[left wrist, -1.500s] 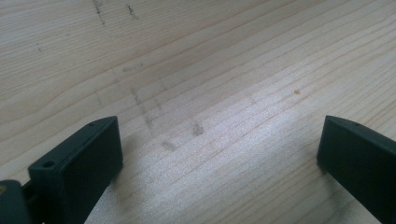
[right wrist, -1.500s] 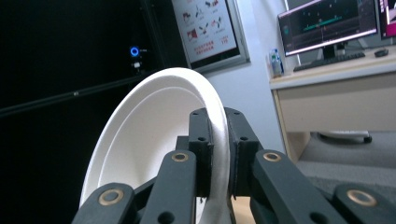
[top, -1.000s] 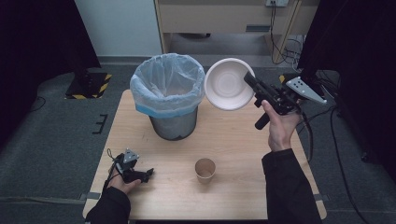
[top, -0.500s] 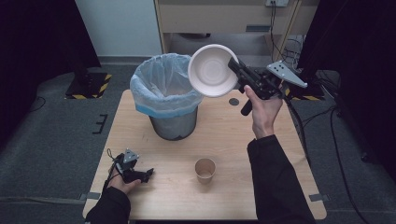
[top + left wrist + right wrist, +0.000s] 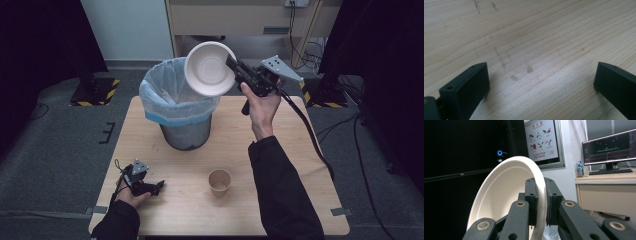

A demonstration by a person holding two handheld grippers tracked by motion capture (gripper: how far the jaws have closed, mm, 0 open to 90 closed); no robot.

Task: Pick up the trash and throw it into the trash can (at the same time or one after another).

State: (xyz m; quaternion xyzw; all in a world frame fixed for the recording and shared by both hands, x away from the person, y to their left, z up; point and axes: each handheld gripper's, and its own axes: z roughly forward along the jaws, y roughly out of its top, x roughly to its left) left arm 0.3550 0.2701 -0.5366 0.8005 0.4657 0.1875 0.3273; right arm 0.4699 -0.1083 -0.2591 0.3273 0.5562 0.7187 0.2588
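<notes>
The table [image 5: 300, 200] is the biggest thing in front of me, pale wood. On its far half stands the bin [image 5: 187, 131], lined with a blue-white bag [image 5: 160, 100] whose mouth gapes upward.

My right gripper [image 5: 231, 64] holds the bowl [image 5: 207, 69], a white paper one, up in the air at the bin's far right rim, tipped on edge so its hollow faces me. In the right gripper view the 2 jaws are pressed tight on the bowl [image 5: 506, 195] rim, 1 pad inside the wall and 1 outside, with nothing but paper between them. The grip is thin and near the edge, so I judge the bowl could swing or slip if I jerk.

The step in hand, as I read it, is dropping the bowl into the bin. To do it well I should carry it on until it hangs over the middle of the bag mouth, not over the rim, since the bowl is nearly as wide as the opening. Then I should tilt it so it goes in edge first or flat, bring it low, and only then part the jaws. Letting go high risks it catching the bag's folded lip and sliding off onto the table.

The cup [image 5: 220, 182], brown paper, stands upright on the near half, well apart from the bin.

My left gripper [image 5: 159, 186] rests on the table at the near left corner, jaws wide apart and holding nothing; its own view shows bare wood between them.
</notes>
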